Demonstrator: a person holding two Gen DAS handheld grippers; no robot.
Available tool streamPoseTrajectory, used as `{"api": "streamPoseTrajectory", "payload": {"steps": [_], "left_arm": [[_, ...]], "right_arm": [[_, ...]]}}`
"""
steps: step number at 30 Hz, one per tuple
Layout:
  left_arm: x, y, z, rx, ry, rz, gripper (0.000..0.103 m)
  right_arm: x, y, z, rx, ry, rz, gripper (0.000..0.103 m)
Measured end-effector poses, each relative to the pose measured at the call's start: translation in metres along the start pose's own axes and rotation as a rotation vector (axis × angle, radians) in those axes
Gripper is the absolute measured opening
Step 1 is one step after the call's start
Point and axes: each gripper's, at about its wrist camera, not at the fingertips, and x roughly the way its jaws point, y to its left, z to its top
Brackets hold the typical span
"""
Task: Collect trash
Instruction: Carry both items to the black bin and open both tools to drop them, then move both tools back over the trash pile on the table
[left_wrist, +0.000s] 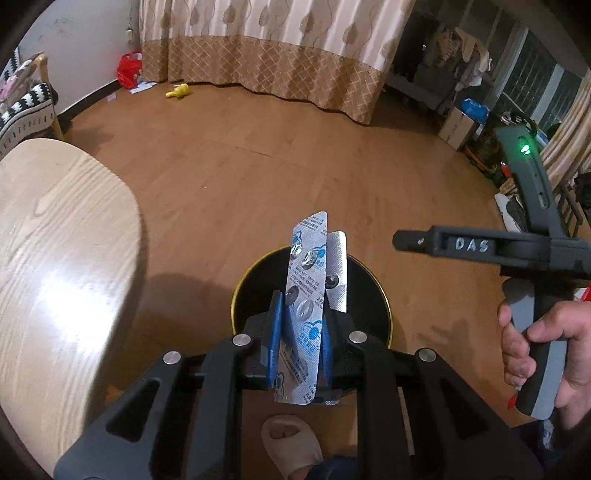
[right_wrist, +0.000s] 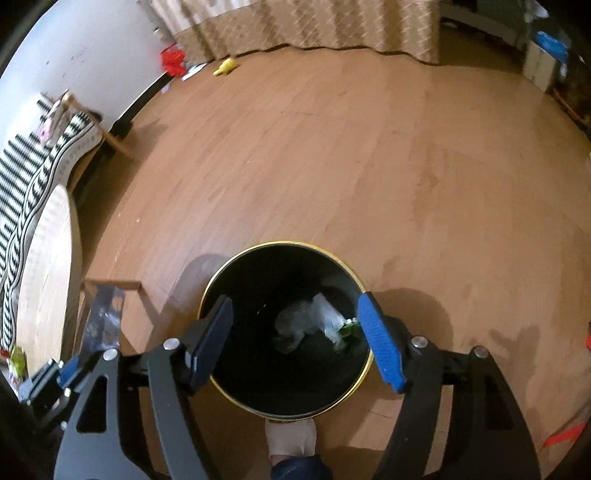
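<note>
A lived-in room of a home is shown. A wood-plank floor (left_wrist: 258, 155) is seen, bounded by a white wall (left_wrist: 81, 51) with a dark skirting, and long patterned curtains (left_wrist: 266, 48) are hung down to the floor. A pale wooden table (left_wrist: 55, 236) with a rounded edge is placed near a chair (left_wrist: 26, 103) covered in black-and-white fabric. A red bag (left_wrist: 129, 68) and a yellow toy (left_wrist: 178, 90) are left at the foot of the curtains. A cardboard box (left_wrist: 456, 127) and piled clothes (left_wrist: 469, 55) are kept by the window.
</note>
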Motion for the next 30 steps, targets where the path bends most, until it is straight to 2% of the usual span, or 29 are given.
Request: {"api": "streamPoseTrajectory", "payload": {"steps": [8,10,12,14,16,17,18,21,27,30], "left_arm": [[0.017,-0.011,0.001,0.02,0.028,-0.031,0.018],[0.02,-0.014,0.001,0.033,0.029,-0.023,0.023],[0.023,-0.015,0.001,0.036,0.032,-0.029,0.039],[0.021,-0.015,0.002,0.033,0.024,-0.025,0.047],[0.017,-0.013,0.003,0.032,0.018,-0.024,0.05],[0.014,-0.012,0.003,0.03,0.012,-0.025,0.056],[0.008,-0.01,0.004,0.026,-0.002,-0.02,0.067],[-0.012,-0.001,0.003,0.005,-0.043,0.023,0.089],[-0.078,0.03,-0.006,-0.032,-0.118,0.091,0.093],[-0.128,0.06,-0.02,-0.079,-0.177,0.147,0.094]], "right_arm": [[-0.009,-0.012,0.002,0.025,-0.032,-0.025,0.072],[-0.012,-0.014,0.001,0.033,-0.046,-0.028,0.074],[-0.014,-0.014,0.001,0.037,-0.052,-0.028,0.074],[-0.012,-0.015,0.001,0.037,-0.053,-0.025,0.074],[-0.012,-0.013,0.002,0.028,-0.052,-0.021,0.074],[-0.012,-0.011,0.002,0.023,-0.05,-0.017,0.074],[-0.013,-0.01,0.001,0.021,-0.051,-0.014,0.075],[-0.018,0.003,-0.001,-0.004,-0.063,-0.003,0.08],[-0.035,0.048,-0.006,-0.069,-0.104,0.05,0.083],[-0.047,0.097,-0.015,-0.156,-0.115,0.104,0.083]]}}
